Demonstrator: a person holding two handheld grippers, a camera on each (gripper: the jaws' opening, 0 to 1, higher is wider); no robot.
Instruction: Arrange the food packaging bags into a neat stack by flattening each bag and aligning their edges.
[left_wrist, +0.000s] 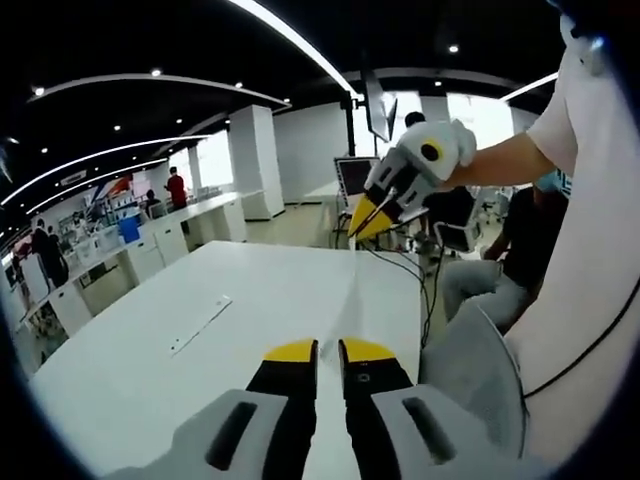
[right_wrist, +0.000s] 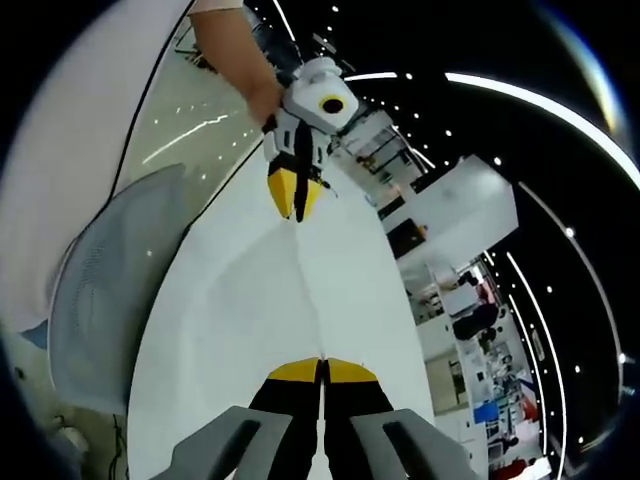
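Observation:
My left gripper (left_wrist: 328, 350) rises from the bottom of the left gripper view over a white table (left_wrist: 150, 370), its yellow-tipped jaws nearly together with nothing between them. My right gripper (left_wrist: 372, 218) hangs in the air at the upper right, held by a gloved hand, with its tips together and empty. In the right gripper view my right gripper (right_wrist: 322, 368) is shut above the same table (right_wrist: 250, 310). The left gripper (right_wrist: 295, 200) hovers ahead of it with its jaws together, pointing back toward the camera. Both are held off the tabletop.
A narrow grey strip (left_wrist: 200, 325) is set into the tabletop. A grey mesh chair back (left_wrist: 470, 370) (right_wrist: 110, 280) stands by the table's edge beside the person in white. A seated person (left_wrist: 500, 270), a monitor (left_wrist: 355, 175) and office desks (left_wrist: 190, 225) lie beyond.

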